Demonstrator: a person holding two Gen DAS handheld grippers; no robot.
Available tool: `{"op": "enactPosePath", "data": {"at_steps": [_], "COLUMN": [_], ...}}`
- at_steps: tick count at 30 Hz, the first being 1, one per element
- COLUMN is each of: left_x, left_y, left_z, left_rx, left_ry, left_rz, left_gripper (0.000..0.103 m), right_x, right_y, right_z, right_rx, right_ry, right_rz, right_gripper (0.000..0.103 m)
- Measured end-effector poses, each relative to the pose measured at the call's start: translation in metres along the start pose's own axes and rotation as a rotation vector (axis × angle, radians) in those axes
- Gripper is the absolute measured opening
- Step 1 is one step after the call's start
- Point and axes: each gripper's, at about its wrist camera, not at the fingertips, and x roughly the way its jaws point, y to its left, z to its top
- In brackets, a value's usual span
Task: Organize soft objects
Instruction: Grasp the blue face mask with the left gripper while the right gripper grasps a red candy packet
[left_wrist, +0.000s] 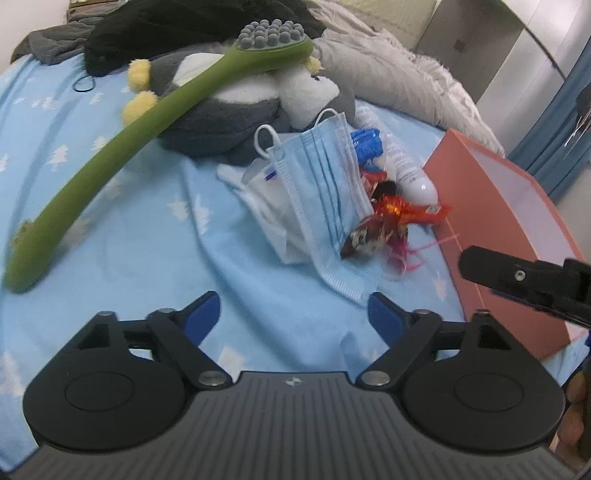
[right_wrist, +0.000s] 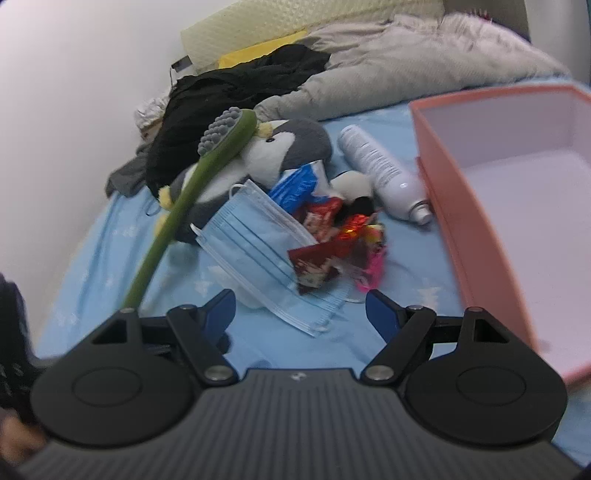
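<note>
The left gripper hangs over the pale blue bedsheet with its blue-padded jaws spread wide and nothing between them; the sheet below the gap is bare, and the lower corner of a face mask lies just ahead of its right finger. The right gripper is likewise spread and holds nothing — the mask's hem lies on the sheet just ahead of the gap, not touched by either pad. In the left wrist view, one black finger of the right gripper reaches in from the right edge, in front of the box wall.

Going left to right across the bed: a long green massage stick with a grey knobbed head leans across a stuffed penguin, grey and white with yellow feet, lying on its side. Touching the penguin's front is the pleated blue face mask, resting on white packets. Beside it sits a heap of crinkled red candy wrappers and a blue packet, then a white spray bottle on its side. At the right edge of the bed stands a pink box — open and empty inside. Dark clothes and a grey fluffy blanket are piled toward the head of the bed.
</note>
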Motion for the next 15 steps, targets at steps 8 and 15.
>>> {"op": "enactPosePath", "data": {"at_steps": [8,15], "left_x": [0.043,0.079], "left_y": [0.002,0.008], "left_z": [0.005,0.004], "left_rx": [-0.061,-0.156], "left_ry": [0.005,0.044], "left_rz": [-0.143,-0.229], "left_gripper": [0.059,0.048], "right_x": [0.049,0.082], "right_y": [-0.006,-0.010], "right_z": [0.013,0.016], "right_rx": [0.030,0.052], "right_ry": [0.051,0.089], "right_rz": [0.002,0.022], "right_gripper": [0.073,0.068]}}
